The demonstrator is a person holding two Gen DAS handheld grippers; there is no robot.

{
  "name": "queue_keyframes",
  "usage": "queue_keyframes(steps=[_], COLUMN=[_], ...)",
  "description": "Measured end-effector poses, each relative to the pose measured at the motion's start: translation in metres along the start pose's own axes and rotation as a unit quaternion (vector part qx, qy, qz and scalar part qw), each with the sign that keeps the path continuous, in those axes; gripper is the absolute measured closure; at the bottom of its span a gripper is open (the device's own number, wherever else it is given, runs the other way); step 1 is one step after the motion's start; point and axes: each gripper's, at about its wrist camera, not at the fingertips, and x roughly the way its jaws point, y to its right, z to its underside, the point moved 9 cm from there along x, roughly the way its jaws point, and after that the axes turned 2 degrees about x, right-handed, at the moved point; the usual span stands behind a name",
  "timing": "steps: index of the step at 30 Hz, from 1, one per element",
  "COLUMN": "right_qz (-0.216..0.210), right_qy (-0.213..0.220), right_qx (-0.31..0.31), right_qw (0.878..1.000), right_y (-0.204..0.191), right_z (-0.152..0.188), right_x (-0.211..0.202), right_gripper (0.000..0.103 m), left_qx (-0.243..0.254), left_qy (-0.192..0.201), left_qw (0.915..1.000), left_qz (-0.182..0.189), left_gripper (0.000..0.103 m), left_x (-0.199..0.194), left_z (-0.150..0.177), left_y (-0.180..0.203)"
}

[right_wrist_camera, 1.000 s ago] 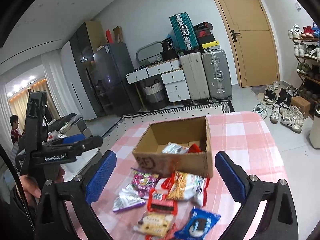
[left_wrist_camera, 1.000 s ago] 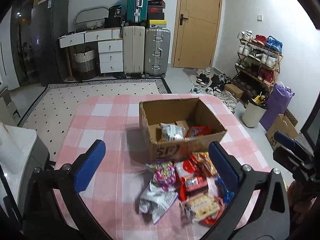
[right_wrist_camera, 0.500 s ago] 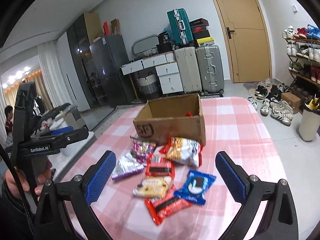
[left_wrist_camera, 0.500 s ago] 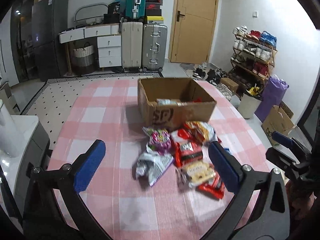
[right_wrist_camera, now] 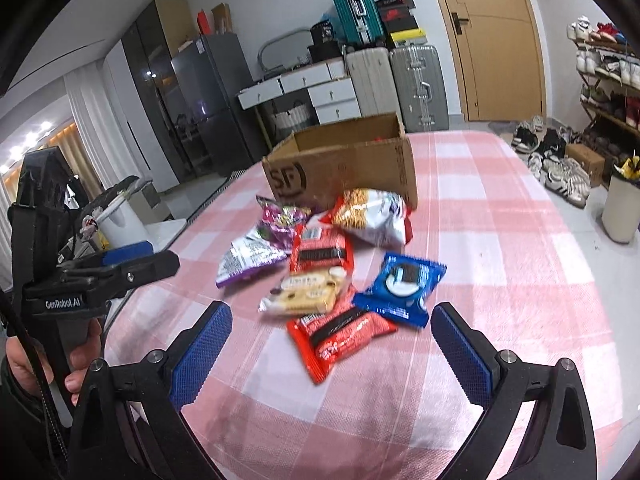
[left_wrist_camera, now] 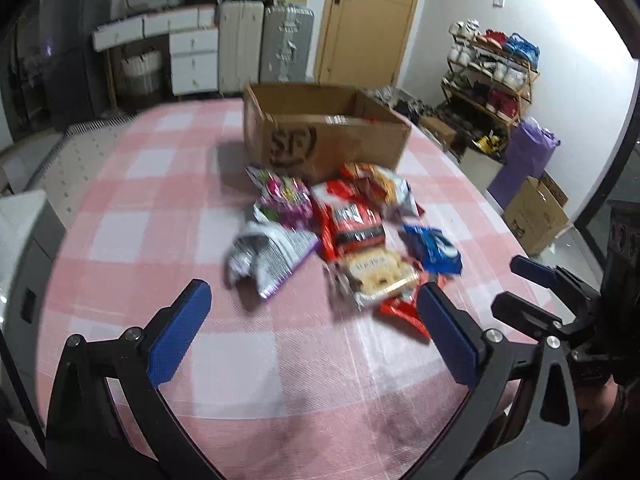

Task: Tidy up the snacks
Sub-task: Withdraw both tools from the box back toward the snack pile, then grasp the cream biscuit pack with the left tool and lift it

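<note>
A pile of snack packets lies on the pink checked tablecloth [left_wrist_camera: 160,200] in front of an open cardboard box [left_wrist_camera: 320,140], which also shows in the right wrist view [right_wrist_camera: 352,164]. The pile includes a blue cookie packet [right_wrist_camera: 400,284], a red packet [right_wrist_camera: 340,332], a beige biscuit packet [right_wrist_camera: 304,292], a silver-purple bag [left_wrist_camera: 268,256] and a chip bag [right_wrist_camera: 368,216]. My left gripper [left_wrist_camera: 312,332] is open and empty, low over the table just short of the pile. My right gripper [right_wrist_camera: 332,352] is open and empty, near the red packet.
The table's right edge drops to the floor, where a bin [right_wrist_camera: 620,208] and shoes stand. A white appliance [left_wrist_camera: 24,232] stands at the table's left. Suitcases [left_wrist_camera: 264,40], drawers and a door are at the far wall.
Both grippers have dropped lower and pulled back toward the table's near side, so the snack pile now lies just ahead of the fingers. Both stay open.
</note>
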Motion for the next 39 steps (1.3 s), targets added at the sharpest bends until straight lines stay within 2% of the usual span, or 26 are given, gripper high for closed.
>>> queue_keyframes(steps=[10,21,31,34,36,39], right_qz=[0.005,0.008,-0.010,-0.014,-0.016,-0.019], right_qy=[-0.019,-0.022,-0.021,-0.021,-0.022,-0.020], right_qx=[0.023,0.068,0.104,0.105,0.106,0.104], right_qw=[1.000,0.997,0.994,0.994,0.994,0.994], right_y=[0.022,0.059,0.076,0.076,0.075,0.074], right_z=[0.017,0.027,0.034,0.036,0.037,0.037], right_x=[0.018,0.024,0.022,0.022,0.022,0.022], right_gripper=[0.002,0.002,0.002,0.002,0.002,0.002], left_qx=[-0.005,-0.002,-0.033,-0.042,-0.042,-0.044], left_qy=[-0.061,-0.115,-0.139,-0.142,-0.140,-0.138], left_qw=[0.9976,0.9932,0.9894,0.9889,0.9892,0.9894], left_qz=[0.033,0.014,-0.025,-0.019,-0.011,0.010], left_gripper=[0.000,0.000,0.000,0.001,0.005,0.021], left_x=[0.063,0.127,0.176,0.188,0.192,0.197], left_z=[0.010,0.004,-0.006,-0.009,-0.010,-0.013], left_y=[0.024,0.059,0.059,0.061,0.064,0.070])
